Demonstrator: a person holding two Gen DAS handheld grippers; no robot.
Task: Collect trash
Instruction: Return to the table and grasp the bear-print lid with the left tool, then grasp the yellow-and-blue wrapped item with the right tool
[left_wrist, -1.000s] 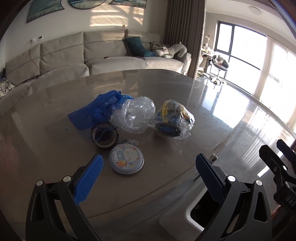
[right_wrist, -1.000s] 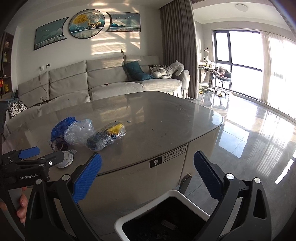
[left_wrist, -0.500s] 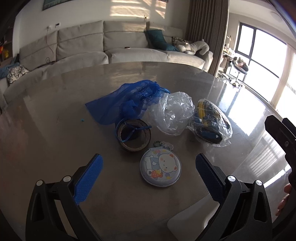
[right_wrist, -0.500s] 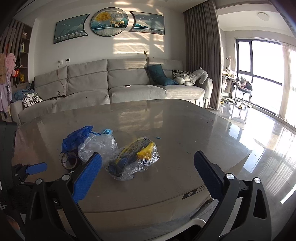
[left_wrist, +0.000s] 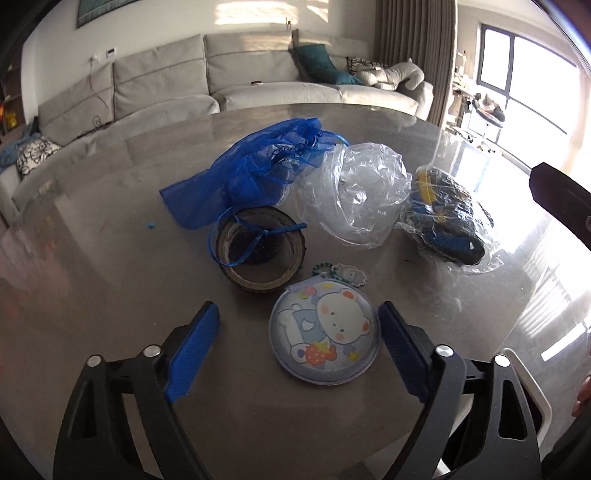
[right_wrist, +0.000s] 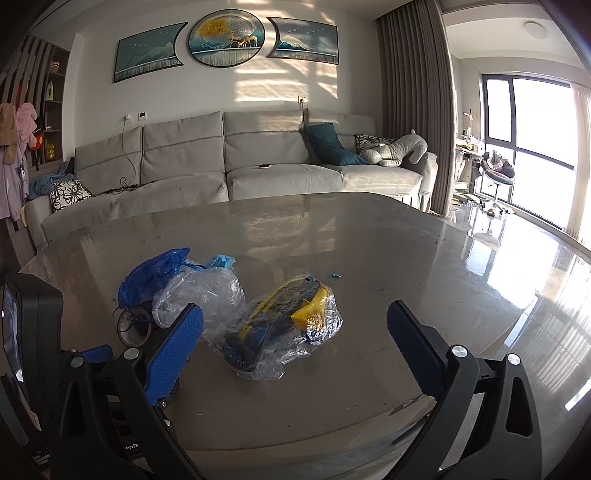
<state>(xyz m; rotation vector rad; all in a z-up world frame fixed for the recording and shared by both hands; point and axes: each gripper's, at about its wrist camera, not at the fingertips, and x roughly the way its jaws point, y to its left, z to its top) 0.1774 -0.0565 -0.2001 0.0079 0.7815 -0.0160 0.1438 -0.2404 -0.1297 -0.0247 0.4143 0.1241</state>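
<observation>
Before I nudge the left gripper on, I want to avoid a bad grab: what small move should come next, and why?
Probably ease the left gripper forward and down over the round bear pouch. Its jaws have just been closing, yet the pads do not press it: the right pad sits by its edge, the left stands clear. The pouch lies flat on the table.

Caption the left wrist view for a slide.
Left gripper closing around a round bear-print case beside tape roll and plastic bags.
</observation>
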